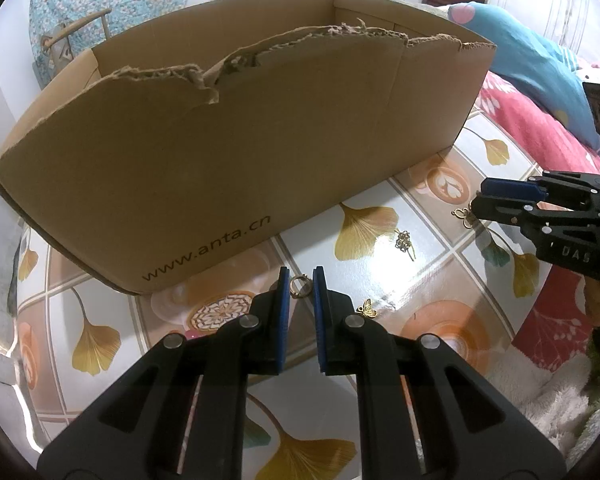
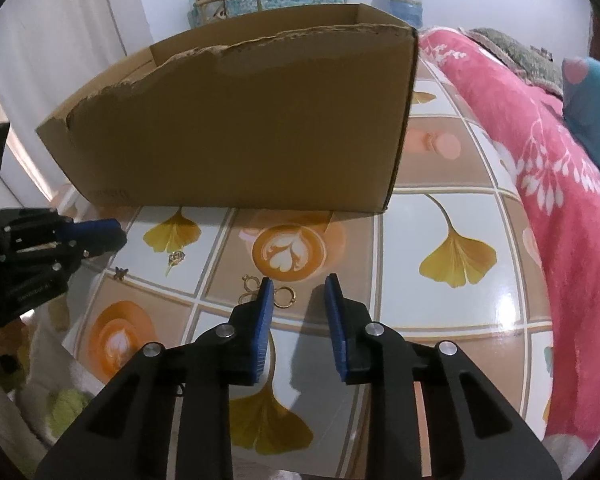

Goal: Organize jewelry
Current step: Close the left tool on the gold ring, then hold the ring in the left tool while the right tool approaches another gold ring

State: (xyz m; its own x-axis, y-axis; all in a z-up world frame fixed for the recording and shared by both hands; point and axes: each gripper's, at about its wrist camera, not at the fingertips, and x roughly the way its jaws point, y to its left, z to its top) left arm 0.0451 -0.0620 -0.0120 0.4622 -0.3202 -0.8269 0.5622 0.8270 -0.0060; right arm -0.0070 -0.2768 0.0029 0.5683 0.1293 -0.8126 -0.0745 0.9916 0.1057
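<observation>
A: Left view? Left tongs (image 1: 301,274) are pinching a gold ring (image 1: 300,285) on the bench (image 1: 400,276); the torn cardboard box (image 1: 228,152) is hiding its inside.

B: Right view: right tongs (image 2: 300,283) are standing narrow and unclamped, a hoop (image 2: 286,297) lying between them, partly covered.

1. My left gripper (image 1: 302,280) points steeply down, blue pads (image 1: 285,292) narrowly apart, a small ring between them.
2. My right gripper (image 2: 300,286) tilts down likewise, jaws wider apart, nothing clamped.
</observation>
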